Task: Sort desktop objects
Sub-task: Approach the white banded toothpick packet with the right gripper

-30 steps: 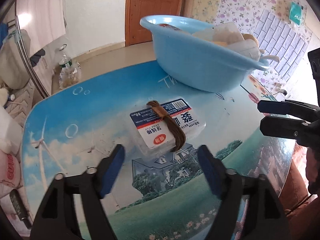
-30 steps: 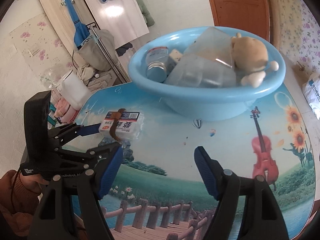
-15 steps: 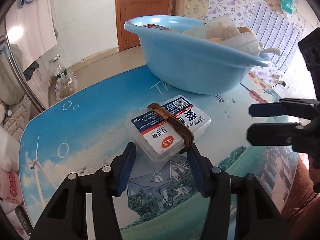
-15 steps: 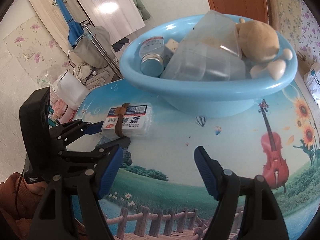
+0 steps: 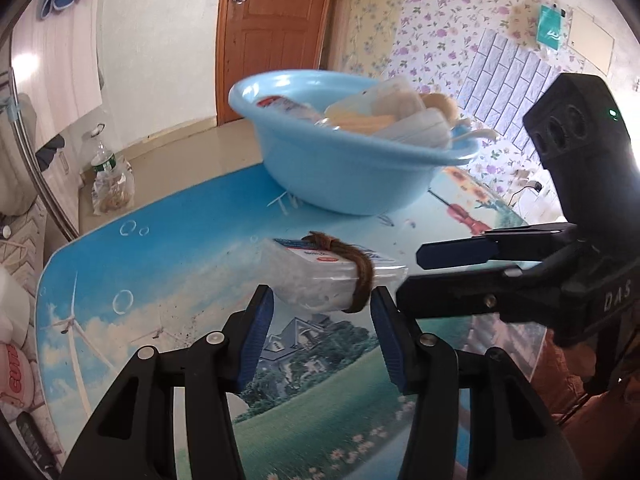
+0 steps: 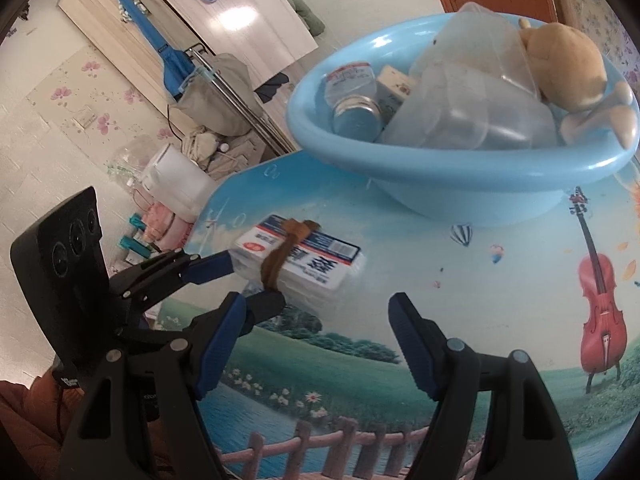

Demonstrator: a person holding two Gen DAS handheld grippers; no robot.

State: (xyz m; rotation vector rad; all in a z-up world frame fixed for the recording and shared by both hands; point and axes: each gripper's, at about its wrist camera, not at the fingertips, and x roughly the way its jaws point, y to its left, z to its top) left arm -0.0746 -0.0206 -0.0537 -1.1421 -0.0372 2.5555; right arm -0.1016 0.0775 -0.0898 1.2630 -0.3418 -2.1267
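A clear plastic box [image 5: 320, 280] with a red, white and blue label and a brown band around it is gripped at its near end by my left gripper [image 5: 322, 312], lifted and tilted above the picture-printed table [image 5: 168, 264]. It also shows in the right wrist view [image 6: 304, 260], held by the left gripper [image 6: 248, 284]. My right gripper [image 6: 320, 344] is open and empty, just right of the box; it shows in the left wrist view [image 5: 452, 268]. The light blue basin [image 5: 344, 176] holds a plush toy [image 6: 568, 64], clear containers and a jar.
The basin stands at the table's far side [image 6: 460, 184]. A bottle in a bag [image 5: 108, 184] stands on the floor to the left. A metal rack [image 6: 232, 92] with clothes and a white jug [image 6: 176, 180] stand beyond the table edge.
My left gripper closed on the box's near end and lifted it off the table, tilting it. The right gripper moved closer to the box and stayed open.
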